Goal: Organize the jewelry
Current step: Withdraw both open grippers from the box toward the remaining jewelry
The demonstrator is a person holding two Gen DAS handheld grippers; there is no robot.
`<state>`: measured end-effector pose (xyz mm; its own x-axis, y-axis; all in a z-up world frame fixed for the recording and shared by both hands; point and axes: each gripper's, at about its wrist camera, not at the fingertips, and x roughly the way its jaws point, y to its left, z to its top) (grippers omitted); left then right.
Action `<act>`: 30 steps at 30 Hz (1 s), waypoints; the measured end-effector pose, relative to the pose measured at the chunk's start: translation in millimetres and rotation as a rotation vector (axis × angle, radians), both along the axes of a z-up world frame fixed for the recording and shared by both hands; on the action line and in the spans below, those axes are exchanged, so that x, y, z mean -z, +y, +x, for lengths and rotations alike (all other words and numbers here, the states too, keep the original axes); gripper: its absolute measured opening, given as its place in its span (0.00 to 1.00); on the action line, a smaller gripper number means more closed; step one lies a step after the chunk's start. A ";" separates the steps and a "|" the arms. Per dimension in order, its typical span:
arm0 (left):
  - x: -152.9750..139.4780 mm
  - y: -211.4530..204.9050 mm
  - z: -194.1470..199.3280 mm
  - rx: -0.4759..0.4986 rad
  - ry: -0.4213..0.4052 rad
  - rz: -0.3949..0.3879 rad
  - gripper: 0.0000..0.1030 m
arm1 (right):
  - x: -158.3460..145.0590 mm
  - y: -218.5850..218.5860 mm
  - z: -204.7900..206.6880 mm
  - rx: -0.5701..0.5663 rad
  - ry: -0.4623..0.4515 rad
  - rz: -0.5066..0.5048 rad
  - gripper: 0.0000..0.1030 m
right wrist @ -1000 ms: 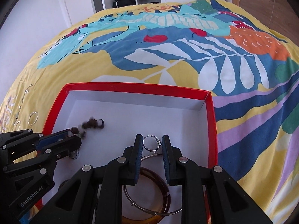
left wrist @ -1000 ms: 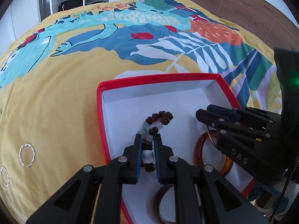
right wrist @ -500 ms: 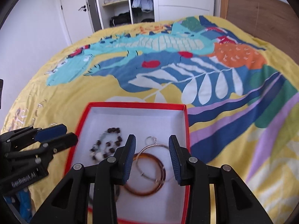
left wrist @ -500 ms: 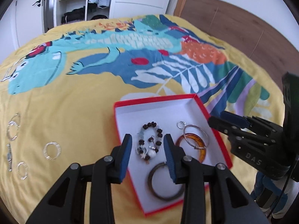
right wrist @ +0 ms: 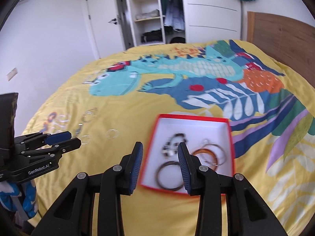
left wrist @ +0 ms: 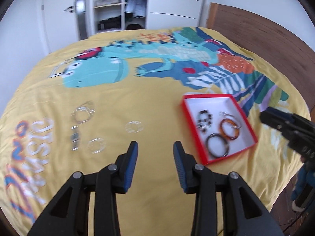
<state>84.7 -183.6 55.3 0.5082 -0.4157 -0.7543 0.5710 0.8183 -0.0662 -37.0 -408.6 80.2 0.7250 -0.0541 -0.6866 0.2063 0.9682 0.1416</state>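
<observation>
**Loose rings lay left of the box**

Both claws were empty; left claw (left wrist: 154,153) was opening, right claw (right wrist: 159,157) parted; silver rings (left wrist: 96,145) lay on the bed (left wrist: 157,90), nearer the left claw; red box (left wrist: 254,135) held bracelets.

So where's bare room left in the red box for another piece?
The far end of the red-rimmed white box is bare, beyond the dark beaded bracelet. The near half is crowded: amber bangle, thin silver hoop, dark ring bangle. Clear bangles lie on the yellow bedspread.
</observation>
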 end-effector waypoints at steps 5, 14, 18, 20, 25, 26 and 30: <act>-8.3 65.4 -9.8 -0.103 -0.012 0.003 0.34 | -17.0 39.7 -14.1 -0.052 -0.031 0.002 0.36; -13.6 154.5 -27.3 -0.223 -0.021 0.009 0.34 | -31.0 97.8 -30.1 -0.124 -0.068 0.011 0.36; -13.8 177.7 -24.8 -0.259 -0.017 0.001 0.34 | -27.8 117.0 -28.6 -0.151 -0.059 0.018 0.36; -11.8 186.7 -20.1 -0.276 -0.010 -0.005 0.34 | -25.6 123.9 -26.8 -0.162 -0.052 0.016 0.36; 0.0 191.8 -9.1 -0.286 0.011 -0.002 0.34 | -14.3 138.2 -14.9 -0.188 -0.025 0.019 0.36; 3.2 191.6 -6.3 -0.286 0.015 0.001 0.34 | -10.8 139.3 -11.9 -0.192 -0.019 0.022 0.36; 19.3 188.5 10.3 -0.285 0.041 0.004 0.35 | 5.7 142.9 5.0 -0.207 0.012 0.037 0.35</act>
<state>95.0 4.9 35.9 0.5734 -0.2571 -0.7779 0.3148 0.9457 -0.0805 -32.0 -265.6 74.5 0.7102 0.1204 -0.6937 0.0053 0.9843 0.1762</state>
